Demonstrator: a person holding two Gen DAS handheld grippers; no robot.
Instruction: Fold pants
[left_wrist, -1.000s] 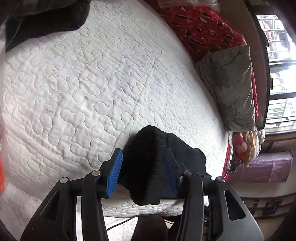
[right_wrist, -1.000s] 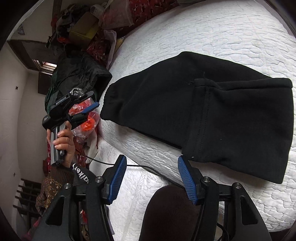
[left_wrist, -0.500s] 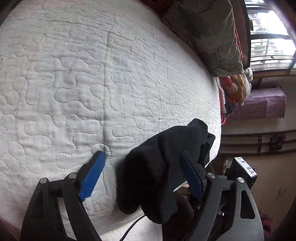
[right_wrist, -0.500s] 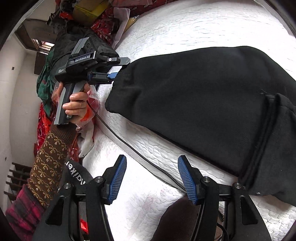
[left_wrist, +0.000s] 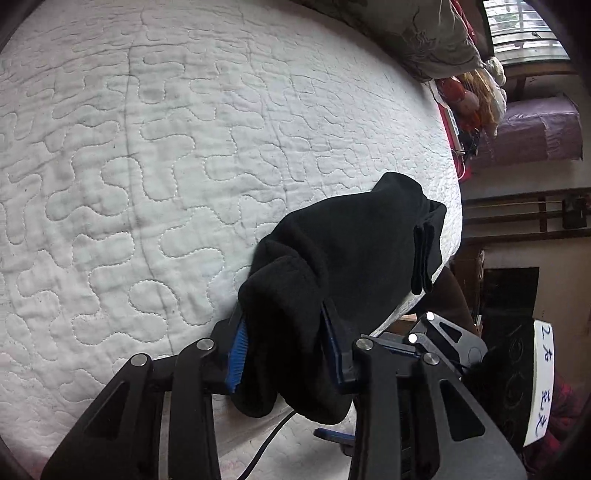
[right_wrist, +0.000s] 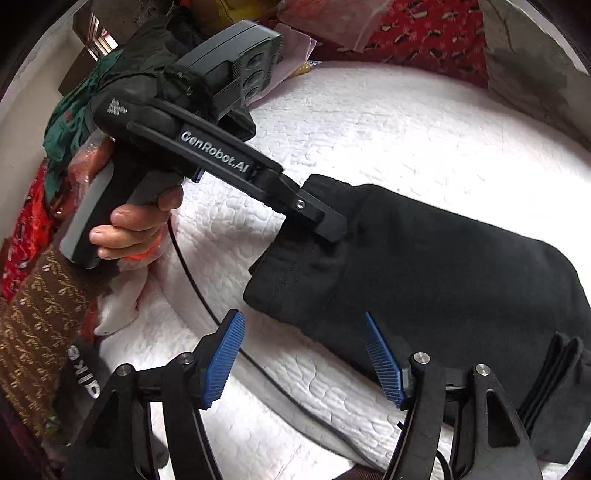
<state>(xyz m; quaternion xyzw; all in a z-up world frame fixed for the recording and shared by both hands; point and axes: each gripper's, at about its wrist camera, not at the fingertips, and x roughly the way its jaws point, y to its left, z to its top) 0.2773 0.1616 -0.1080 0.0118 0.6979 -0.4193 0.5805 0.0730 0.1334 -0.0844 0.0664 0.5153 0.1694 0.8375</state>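
white quilted bed cover (left_wrist: 155, 155), soft black pants (right_wrist: 424, 266) on it; left gripper (left_wrist: 284, 354) clamped on their fleecy edge, right gripper (right_wrist: 306, 358) spread wide

White quilted bed (left_wrist: 155, 155) with wavy stitching, folded black pants (right_wrist: 443, 273) lying on it toward 4 o'clock in the right view, black cable (right_wrist: 192, 284) at 8 o'clock, grey-green pillow (left_wrist: 417, 33) at 1 o'clock in the left view.

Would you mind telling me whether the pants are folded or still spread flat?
Folded: the pants lie doubled on the bed, layered edges showing, one end clamped in the left claw.
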